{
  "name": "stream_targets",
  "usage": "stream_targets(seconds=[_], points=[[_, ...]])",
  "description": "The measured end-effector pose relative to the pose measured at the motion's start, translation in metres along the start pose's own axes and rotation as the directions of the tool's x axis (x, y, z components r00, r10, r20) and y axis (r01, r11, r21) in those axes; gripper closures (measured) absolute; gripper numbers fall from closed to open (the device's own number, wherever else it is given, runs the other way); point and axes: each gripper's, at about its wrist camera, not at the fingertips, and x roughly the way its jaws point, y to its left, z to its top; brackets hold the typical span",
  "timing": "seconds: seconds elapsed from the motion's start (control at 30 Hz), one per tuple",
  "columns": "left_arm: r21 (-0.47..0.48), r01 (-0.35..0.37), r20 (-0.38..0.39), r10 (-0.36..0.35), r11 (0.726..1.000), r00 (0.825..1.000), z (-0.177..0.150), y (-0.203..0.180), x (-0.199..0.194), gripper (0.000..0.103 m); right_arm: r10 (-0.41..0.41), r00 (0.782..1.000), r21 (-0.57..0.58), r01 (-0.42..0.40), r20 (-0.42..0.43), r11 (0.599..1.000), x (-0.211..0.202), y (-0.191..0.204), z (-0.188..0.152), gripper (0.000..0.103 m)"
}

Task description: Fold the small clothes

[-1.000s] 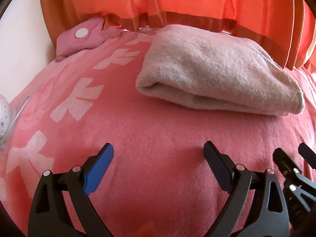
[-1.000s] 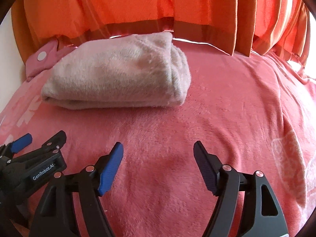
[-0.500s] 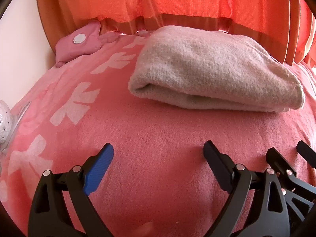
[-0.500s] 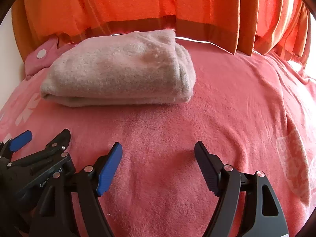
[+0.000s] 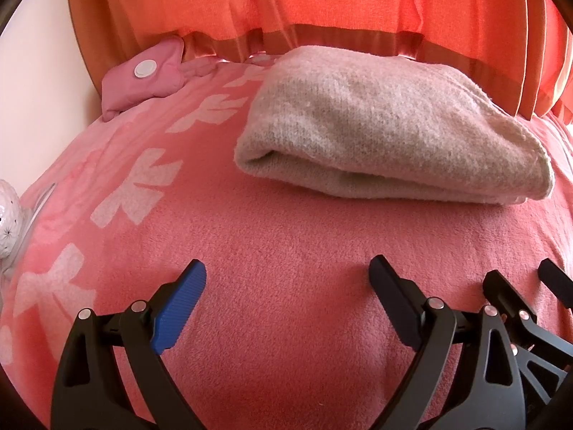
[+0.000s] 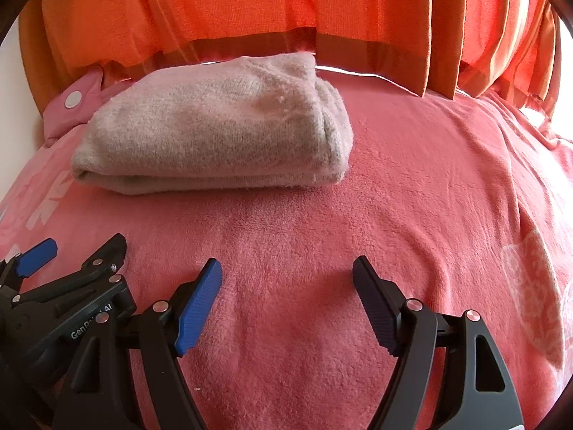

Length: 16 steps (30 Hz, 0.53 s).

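Observation:
A beige fuzzy garment [image 5: 390, 132] lies folded into a thick bundle on the pink blanket [image 5: 286, 251], near the orange curtain. It also shows in the right wrist view [image 6: 215, 136]. My left gripper [image 5: 288, 279] is open and empty, low over the blanket, in front of the bundle. My right gripper [image 6: 286, 276] is open and empty too, close beside the left one. The right gripper shows at the left wrist view's right edge [image 5: 515, 286], and the left gripper at the right wrist view's left edge [image 6: 78, 254].
An orange curtain [image 6: 250, 7] hangs right behind the bundle. A pink padded piece with a white snap [image 5: 143, 71] lies at the blanket's far left corner. A white patterned object [image 5: 7, 222] sits at the left edge. The blanket reaches far to the right [image 6: 465, 179].
Both grippers have moved forward toward the folded bundle, which now looks larger and nearer. Both stay open.

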Motion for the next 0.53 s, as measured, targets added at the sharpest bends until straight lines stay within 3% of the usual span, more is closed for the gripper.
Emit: stream_targets(seconds=[0.53], points=[[0.003, 0.005, -0.003, -0.005, 1.000, 1.000, 0.0004, -0.0003, 0.0013, 0.017, -0.027, 1.000, 0.008, 0.027, 0.004, 1.000, -0.0027, 0.0056, -0.0023, 0.030]])
